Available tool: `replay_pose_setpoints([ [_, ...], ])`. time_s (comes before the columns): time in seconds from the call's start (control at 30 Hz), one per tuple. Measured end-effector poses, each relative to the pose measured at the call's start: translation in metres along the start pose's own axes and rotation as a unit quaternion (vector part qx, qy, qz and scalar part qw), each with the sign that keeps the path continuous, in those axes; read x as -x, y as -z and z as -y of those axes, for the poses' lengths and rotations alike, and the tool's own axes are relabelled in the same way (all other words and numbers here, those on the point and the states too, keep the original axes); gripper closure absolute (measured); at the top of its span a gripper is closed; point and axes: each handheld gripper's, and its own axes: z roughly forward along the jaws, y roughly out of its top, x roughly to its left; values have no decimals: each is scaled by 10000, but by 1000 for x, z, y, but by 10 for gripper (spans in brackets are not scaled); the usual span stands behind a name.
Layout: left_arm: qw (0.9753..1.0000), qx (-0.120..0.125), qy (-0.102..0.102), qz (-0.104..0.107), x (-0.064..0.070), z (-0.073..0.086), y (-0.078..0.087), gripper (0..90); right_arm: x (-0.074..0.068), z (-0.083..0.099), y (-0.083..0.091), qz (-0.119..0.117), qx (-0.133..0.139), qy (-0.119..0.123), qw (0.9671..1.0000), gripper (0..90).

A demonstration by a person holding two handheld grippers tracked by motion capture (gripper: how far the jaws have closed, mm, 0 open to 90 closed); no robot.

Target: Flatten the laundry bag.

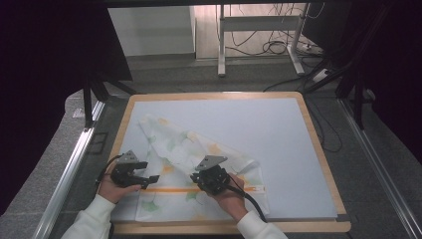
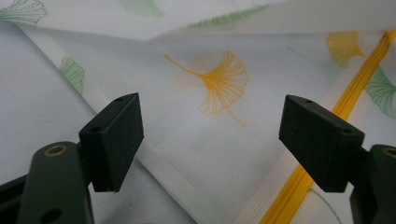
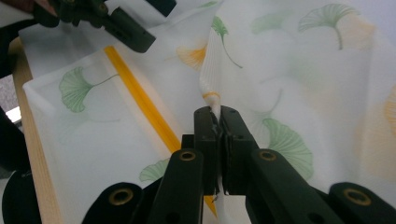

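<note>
Two grippers: both at the near-left part of the cloth [image 1: 199,149]; each held in one hand.
Cloth position: near-left half of the grey mat [image 1: 278,134]; partly folded, an upper layer running diagonally from far-left to near-right; lower layer flat on the mat.
Stripe [image 1: 169,190]: orange; its long axis runs left to right along the near part of the cloth; it marks the hem line.
Right gripper [image 3: 218,122]: jaws closed on a pinched ridge of cloth; the ridge rises straight up from the tips; stripe passes just left of the jaws.
Left gripper [image 2: 210,135]: jaws spread wide, nothing between them; cloth lies directly ahead and below, not touching the pads [image 2: 119,135]; stripe at its right jaw.
Deciding relation: free cloth lies ahead of the left jaws, toward the right gripper; the left gripper is the nearer to the cloth's left edge.
Judgement: next grasp falls to the left gripper; approach along the stripe axis; risk is catching a single layer.
</note>
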Motion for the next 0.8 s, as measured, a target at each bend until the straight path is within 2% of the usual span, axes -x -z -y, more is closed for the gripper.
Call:
replay_pose_setpoints([
  [0.4,10000,-1,-5,5,0,0,-1,217,26,-1,20,207,294,-305,9989,858],
  [0.8,10000,-17,-8,-7,0,0,-1,217,46,-1,29,370,395,-476,9974,859],
])
